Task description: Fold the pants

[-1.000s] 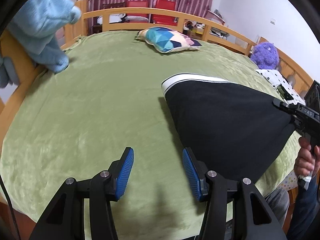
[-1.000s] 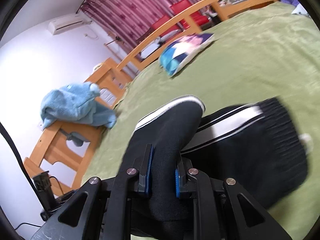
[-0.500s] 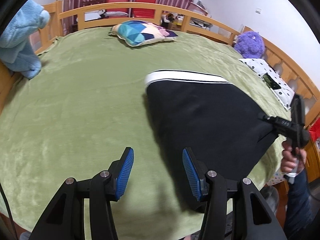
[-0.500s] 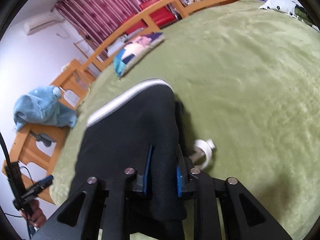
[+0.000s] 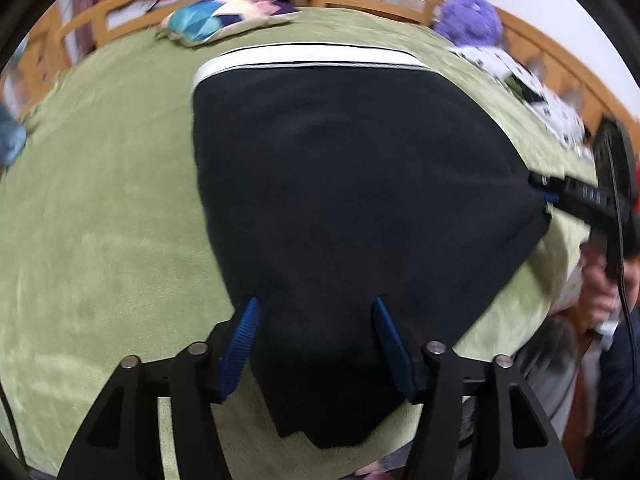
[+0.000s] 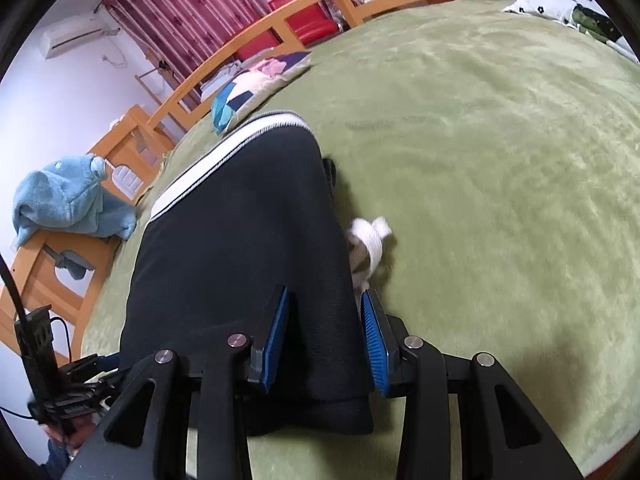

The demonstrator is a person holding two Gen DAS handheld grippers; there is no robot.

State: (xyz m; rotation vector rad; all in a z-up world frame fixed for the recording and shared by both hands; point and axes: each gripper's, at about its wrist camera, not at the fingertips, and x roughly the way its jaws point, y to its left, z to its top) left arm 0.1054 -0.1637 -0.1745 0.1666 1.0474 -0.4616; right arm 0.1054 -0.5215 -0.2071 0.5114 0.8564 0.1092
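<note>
The black pants (image 5: 352,208) with a white side stripe (image 5: 312,58) lie folded flat on the green bed cover; they also show in the right wrist view (image 6: 240,248). My left gripper (image 5: 314,344) is open, its blue pads either side of the near corner of the pants. My right gripper (image 6: 326,340) is open, astride the pants' other near corner, and also shows in the left wrist view (image 5: 548,192). A white drawstring (image 6: 370,240) sticks out from under the fabric.
The green bed cover (image 6: 500,160) has a wooden rail around it (image 6: 256,46). A patterned cushion (image 5: 224,22) lies at the far side, a purple plush (image 5: 472,20) and spotted cloth (image 5: 552,108) at the right, a blue plush (image 6: 68,200) on the rail.
My right gripper has opened and let go of the pants, which now lie flat. My left gripper has moved right, over the pants' near corner.
</note>
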